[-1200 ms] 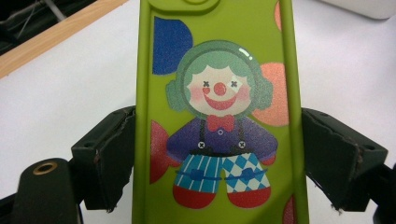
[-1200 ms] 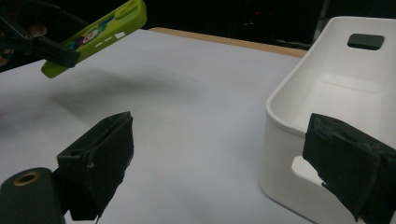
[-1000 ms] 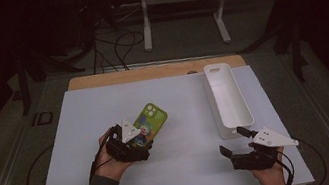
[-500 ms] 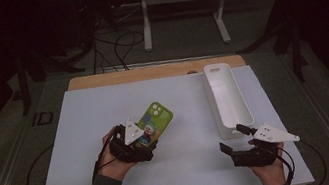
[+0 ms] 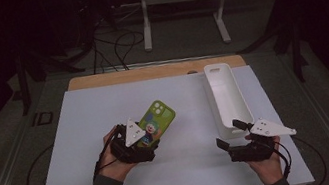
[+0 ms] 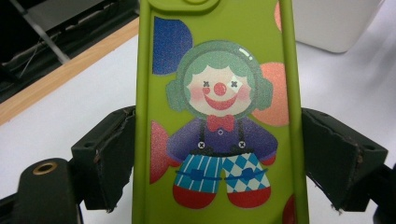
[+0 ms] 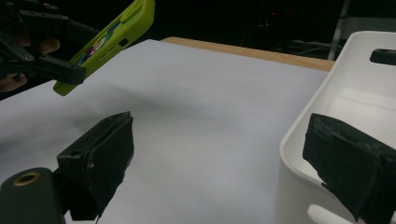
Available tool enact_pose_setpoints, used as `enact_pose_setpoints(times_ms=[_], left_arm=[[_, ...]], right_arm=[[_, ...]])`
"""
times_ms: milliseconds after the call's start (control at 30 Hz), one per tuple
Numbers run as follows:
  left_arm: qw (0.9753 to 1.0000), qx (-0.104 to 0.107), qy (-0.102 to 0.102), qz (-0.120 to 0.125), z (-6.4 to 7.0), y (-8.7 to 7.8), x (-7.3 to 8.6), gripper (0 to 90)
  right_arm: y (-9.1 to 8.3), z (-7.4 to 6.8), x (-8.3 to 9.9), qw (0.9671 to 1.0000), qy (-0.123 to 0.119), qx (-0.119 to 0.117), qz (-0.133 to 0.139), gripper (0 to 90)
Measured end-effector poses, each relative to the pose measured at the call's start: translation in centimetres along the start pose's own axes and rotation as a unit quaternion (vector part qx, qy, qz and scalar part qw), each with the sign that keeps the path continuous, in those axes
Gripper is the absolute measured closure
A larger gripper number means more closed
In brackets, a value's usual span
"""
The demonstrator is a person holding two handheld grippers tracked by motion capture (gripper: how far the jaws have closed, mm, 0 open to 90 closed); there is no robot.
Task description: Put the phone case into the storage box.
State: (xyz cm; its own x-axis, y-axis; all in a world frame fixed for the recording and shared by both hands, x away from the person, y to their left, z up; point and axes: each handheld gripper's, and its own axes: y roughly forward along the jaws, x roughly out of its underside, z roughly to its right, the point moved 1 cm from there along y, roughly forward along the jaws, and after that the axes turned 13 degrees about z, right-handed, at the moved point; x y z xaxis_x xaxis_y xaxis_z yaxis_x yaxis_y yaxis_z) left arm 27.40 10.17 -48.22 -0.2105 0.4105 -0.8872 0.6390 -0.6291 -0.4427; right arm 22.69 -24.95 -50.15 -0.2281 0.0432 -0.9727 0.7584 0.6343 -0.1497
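The left tool [image 5: 147, 135] is clamped on a green phone case [image 5: 156, 120], its two black jaws pressing the case's long edges from either side; in the left gripper view the case [image 6: 217, 116] fills the gap between them, printed side up, with a clown figure on it and the camera bump at the far end. In the right gripper view the case [image 7: 107, 35] hangs lifted off the table [image 7: 201, 107], tilted with its far end higher. The left hand [image 5: 115, 159] wraps the tool from behind. Taking the white tray [image 5: 226, 97] as the landmark, the case sits to the left of it, well apart, about level with the tray's nearer half. The right tool [image 5: 229, 135] has its jaws spread wide with nothing between them, and it sits just at the tray's near end; in the right gripper view one jaw stands in front of the tray's wall [image 7: 317, 121] and the other over the bare white table. The right hand [image 5: 265, 162] holds that tool from below the tray's near end.
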Motion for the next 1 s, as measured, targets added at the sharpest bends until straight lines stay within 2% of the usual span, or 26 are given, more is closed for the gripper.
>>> enact_pose_setpoints(times_ms=[467, 1000], left_arm=[[0.9998, 0.008, 0.014, 0.01, 0.6, 0.0, -0.6, 16.2], [0.9991, 0.024, 0.027, 0.022, 1.4, 0.1, -1.1, 16.2]], right_arm=[[1.2, -0.3, -0.7, 0.9998, 0.002, -0.02, -0.008, 8.7], [2.2, -0.3, -1.6, 0.9992, 0.021, -0.032, -0.01, 8.8]])
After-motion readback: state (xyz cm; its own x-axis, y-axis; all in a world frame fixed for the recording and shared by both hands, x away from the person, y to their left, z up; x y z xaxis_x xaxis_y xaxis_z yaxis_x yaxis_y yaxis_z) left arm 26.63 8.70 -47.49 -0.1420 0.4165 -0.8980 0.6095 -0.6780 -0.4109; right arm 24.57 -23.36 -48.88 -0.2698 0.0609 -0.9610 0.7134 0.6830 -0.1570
